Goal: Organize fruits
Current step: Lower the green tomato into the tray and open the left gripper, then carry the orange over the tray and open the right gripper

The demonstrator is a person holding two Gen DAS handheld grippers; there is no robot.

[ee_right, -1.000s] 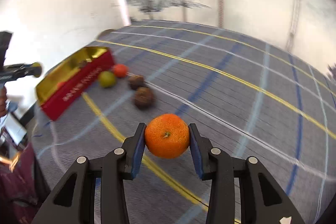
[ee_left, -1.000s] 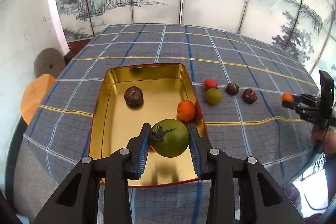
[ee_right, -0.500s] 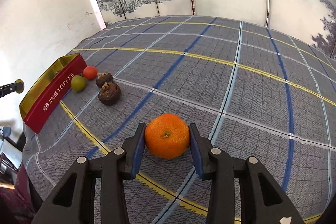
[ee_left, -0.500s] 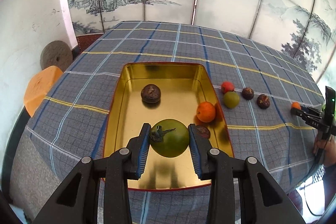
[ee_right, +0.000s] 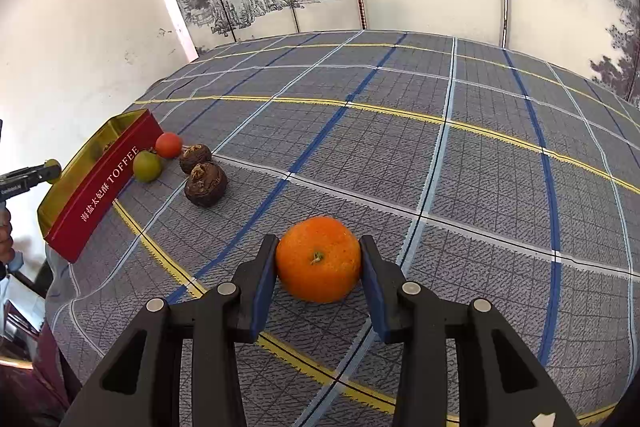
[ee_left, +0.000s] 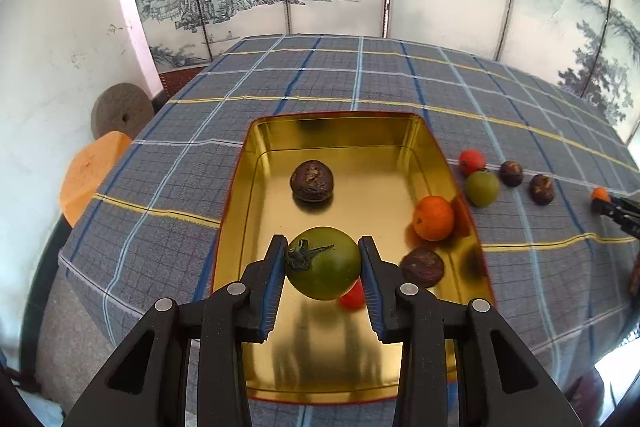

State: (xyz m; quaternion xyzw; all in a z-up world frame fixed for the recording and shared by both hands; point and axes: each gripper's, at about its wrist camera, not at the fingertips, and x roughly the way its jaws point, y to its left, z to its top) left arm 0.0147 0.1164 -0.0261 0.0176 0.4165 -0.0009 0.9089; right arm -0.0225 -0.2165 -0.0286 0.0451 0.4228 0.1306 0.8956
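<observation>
Hovering over the gold tin (ee_left: 404, 131), the left claw (ee_left: 323, 269) is closed on a green tomato (ee_left: 323, 269). Inside the tin, a dark brown fruit (ee_left: 311, 181), an orange (ee_left: 433, 218), another brown fruit (ee_left: 422, 266) and a partly hidden red fruit (ee_left: 352, 297) are seen. To the right, the right claw (ee_right: 318, 259) is clamped on an orange mandarin (ee_right: 318, 259) low over the checked surface (ee_right: 400, 147).
</observation>
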